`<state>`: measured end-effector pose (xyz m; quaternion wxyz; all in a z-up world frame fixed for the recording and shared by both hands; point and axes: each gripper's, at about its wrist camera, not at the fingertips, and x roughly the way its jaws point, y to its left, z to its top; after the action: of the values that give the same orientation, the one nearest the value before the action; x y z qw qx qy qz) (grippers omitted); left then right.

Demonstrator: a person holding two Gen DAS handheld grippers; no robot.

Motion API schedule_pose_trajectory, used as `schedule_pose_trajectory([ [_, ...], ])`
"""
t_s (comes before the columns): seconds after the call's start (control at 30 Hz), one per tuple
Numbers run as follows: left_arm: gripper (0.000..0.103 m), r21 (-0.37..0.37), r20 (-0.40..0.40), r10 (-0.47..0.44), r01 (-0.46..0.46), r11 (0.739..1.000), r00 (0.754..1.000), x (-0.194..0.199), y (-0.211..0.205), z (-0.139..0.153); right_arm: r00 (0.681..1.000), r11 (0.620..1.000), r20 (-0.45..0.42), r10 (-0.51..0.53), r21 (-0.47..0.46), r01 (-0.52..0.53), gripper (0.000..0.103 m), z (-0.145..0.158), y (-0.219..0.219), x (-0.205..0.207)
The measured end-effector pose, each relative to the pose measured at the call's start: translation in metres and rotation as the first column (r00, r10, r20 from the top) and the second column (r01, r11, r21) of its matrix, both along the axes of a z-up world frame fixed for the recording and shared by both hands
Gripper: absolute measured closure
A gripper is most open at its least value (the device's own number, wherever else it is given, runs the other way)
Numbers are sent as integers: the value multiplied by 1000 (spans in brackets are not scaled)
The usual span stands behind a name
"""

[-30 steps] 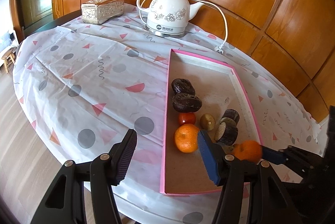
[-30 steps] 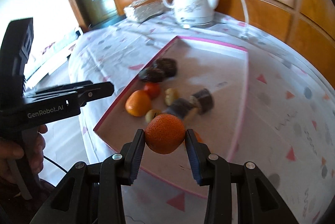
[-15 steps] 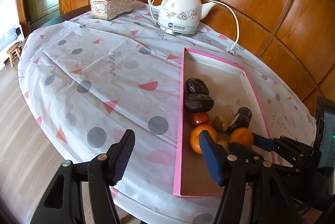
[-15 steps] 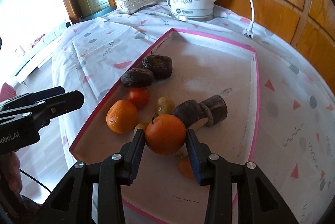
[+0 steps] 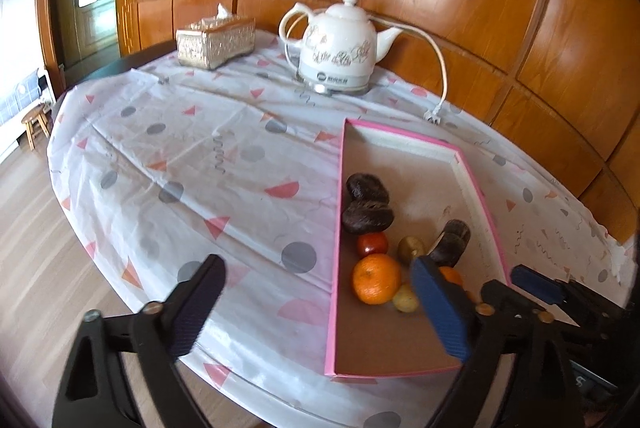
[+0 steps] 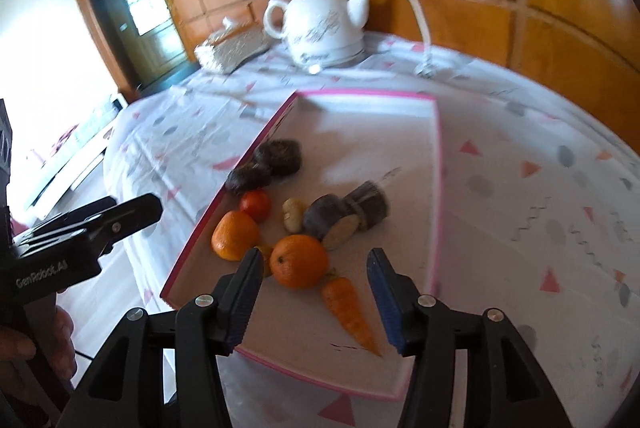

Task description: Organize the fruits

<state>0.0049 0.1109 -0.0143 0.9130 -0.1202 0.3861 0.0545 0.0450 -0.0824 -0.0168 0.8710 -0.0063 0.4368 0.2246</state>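
Observation:
A shallow pink-rimmed tray (image 6: 438, 188) holds the fruit. An orange (image 6: 298, 260) lies on its floor just ahead of my right gripper (image 6: 314, 292), whose jaws are opening and do not touch it. A small carrot (image 6: 348, 308) rests beside it. Further in are a second orange (image 6: 234, 234), a tomato (image 6: 256, 204), a yellowish fruit (image 6: 292, 214) and several dark fruits (image 6: 280, 154). My left gripper (image 5: 320, 304) hovers over the tray's near left rim (image 5: 338, 228), jaws opening wide, nothing between them.
A white kettle (image 5: 340, 52) with its cord and plug (image 5: 434, 116) stands behind the tray, a tissue box (image 5: 216, 42) to its left. The patterned tablecloth (image 5: 200, 168) stretches left of the tray. Wood panelling backs the table. A hand (image 6: 24, 348) holds the left gripper.
The right gripper has let go of the orange, which now lies in the tray by the carrot. Both grippers' jaws have spread wider.

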Motion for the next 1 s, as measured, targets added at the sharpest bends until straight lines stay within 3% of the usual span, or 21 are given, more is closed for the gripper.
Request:
schedule_pose_trajectory([
  [0.33,0,78,101,-26,18,997,995,-18,-24,24,984,984,78,-161,-63,166,41,5,-25,-23],
  [1.0,0,176,126,-41,18,984,991,-28,-46,37,978,980,91,-186,-53,191,41,5,-36,-36],
])
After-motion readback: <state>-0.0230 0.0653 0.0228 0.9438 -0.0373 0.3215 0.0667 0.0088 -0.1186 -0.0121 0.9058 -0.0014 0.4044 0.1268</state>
